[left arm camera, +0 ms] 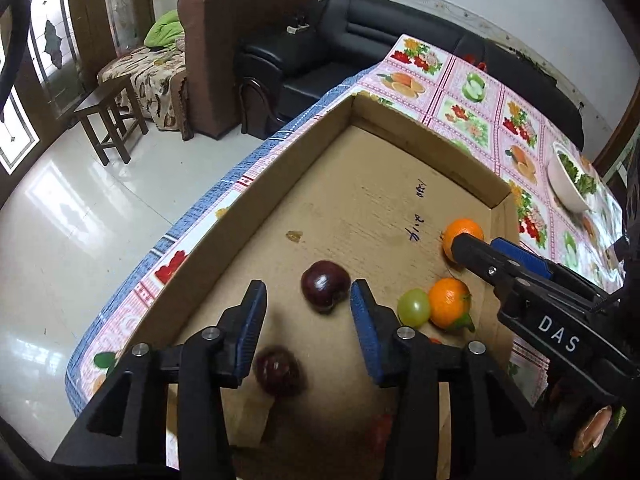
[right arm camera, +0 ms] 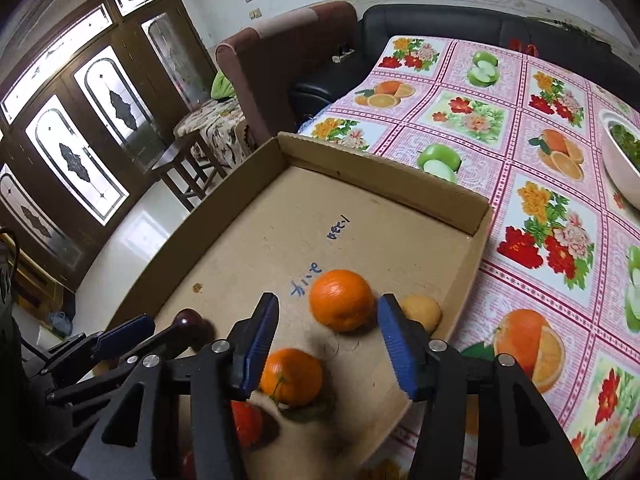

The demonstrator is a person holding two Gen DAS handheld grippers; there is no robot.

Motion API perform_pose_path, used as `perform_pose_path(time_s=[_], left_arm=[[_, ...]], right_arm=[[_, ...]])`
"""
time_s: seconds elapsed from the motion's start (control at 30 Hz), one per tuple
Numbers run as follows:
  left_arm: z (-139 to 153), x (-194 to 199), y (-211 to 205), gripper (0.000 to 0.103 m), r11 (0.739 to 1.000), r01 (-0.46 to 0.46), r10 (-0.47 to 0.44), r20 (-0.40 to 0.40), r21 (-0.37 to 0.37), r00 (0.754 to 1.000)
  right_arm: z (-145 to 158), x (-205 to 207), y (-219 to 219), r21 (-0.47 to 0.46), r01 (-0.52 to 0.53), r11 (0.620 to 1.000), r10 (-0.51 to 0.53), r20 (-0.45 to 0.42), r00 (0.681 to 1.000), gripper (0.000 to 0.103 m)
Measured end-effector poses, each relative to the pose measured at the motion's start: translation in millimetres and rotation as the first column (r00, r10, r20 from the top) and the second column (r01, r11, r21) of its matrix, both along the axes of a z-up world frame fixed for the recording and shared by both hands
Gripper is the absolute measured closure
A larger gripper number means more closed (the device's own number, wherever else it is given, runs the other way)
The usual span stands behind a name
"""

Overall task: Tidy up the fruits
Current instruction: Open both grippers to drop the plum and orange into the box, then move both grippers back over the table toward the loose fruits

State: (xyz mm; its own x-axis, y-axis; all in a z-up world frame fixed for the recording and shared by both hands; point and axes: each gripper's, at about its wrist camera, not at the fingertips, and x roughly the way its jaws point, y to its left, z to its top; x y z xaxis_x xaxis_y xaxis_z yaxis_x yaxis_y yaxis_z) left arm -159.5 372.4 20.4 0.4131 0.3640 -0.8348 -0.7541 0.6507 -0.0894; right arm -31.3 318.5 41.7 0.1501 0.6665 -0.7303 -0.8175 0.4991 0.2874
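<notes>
A shallow cardboard box (left arm camera: 360, 184) (right arm camera: 280, 216) lies on the fruit-print tablecloth. My left gripper (left arm camera: 308, 304) is open over its near part. A dark plum (left arm camera: 324, 286) lies just ahead between its fingertips, close to the right pad, with a gap on the left. A second, blurred dark plum (left arm camera: 278, 372) lies lower between the fingers. My right gripper (right arm camera: 328, 308) is open around an orange (right arm camera: 342, 300), which sits near the right pad. Another orange (right arm camera: 292, 376) (left arm camera: 448, 306), a green fruit (left arm camera: 414, 307), a yellowish fruit (right arm camera: 420, 312) and a red fruit (right arm camera: 246, 424) lie nearby.
A white bowl of greens (left arm camera: 566, 184) (right arm camera: 620, 160) stands on the tablecloth (right arm camera: 520, 140) to the right of the box. Beyond the table's left edge are a black sofa (left arm camera: 360, 28), a brown armchair (left arm camera: 216, 40) and a small wooden stool (left arm camera: 108, 112).
</notes>
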Motion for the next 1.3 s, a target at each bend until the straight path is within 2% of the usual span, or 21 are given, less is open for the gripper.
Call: perform_pose_path(time_s=[0.27,0.33,0.43,0.53,0.77,1.3], left_arm=[[9.9,-21.0,-19.5,0.059,0.999,-0.027,0.026,0.03,0.018,0.999],[11.8,-22.7,-28.3,0.055,0.999,-0.026,0.025,0.032,0.035,0.999],[15.2,-23.8,-41.6,0.055,0.998,-0.012,0.01,0.035,0.066,0.999],[18.8,-25.3,-51.6,0.055,0.996,-0.006,0.003,0.041,0.084,0.999],[25.2,-26.9,-74.4,0.055,0.993,0.02,-0.025,0.046,0.116,0.999],[30.7,-9.9,-125.9,0.054,0.987,0.13,-0.136,0.053,0.093,0.989]], right_arm=[[12.4,-14.1,-38.2,0.05,0.03,0.998,-0.029,-0.009,1.0,0.049],[14.0,-19.5,-54.4,0.07,0.04,0.997,-0.039,-0.02,0.999,0.049],[13.9,-24.5,-75.0,0.088,0.059,0.994,-0.056,-0.033,0.998,0.049],[11.7,-26.7,-94.9,0.09,0.085,0.992,-0.082,-0.039,0.996,0.045],[4.4,-24.9,-143.4,0.089,0.168,0.982,-0.163,-0.053,0.985,0.045],[-5.8,-17.9,-266.6,0.104,0.344,0.933,-0.339,-0.066,0.938,0.045]])
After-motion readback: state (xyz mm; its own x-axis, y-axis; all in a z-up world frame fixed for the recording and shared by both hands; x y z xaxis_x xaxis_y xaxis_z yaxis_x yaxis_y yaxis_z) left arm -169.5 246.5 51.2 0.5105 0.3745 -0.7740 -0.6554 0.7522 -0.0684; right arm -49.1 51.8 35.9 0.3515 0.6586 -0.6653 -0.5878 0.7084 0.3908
